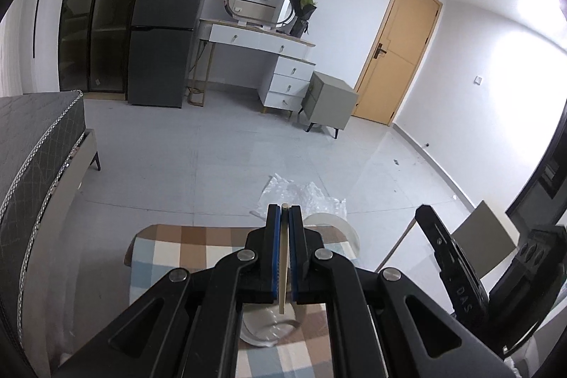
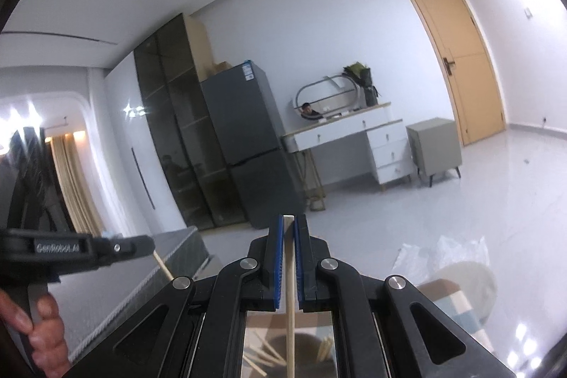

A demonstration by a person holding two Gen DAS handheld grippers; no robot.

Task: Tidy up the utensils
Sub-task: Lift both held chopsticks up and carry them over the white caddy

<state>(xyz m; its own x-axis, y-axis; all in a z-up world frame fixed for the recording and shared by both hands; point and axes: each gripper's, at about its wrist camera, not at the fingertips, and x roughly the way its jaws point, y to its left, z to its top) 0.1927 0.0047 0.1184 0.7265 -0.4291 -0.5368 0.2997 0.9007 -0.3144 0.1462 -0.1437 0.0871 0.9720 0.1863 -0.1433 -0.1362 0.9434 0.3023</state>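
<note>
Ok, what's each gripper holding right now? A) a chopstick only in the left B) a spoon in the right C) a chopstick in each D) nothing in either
C: the left gripper is shut on a pale wooden chopstick, and the right gripper is shut on another chopstick running back between its blue pads.

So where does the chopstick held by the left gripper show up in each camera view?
Left wrist view: the chopstick stands bottom centre, clamped between the left gripper's blue pads.
Right wrist view: the same chopstick pokes out at lower left, slanting down from the left gripper; the central stick is a different one.
Shared landmark: the grey refrigerator.
</note>
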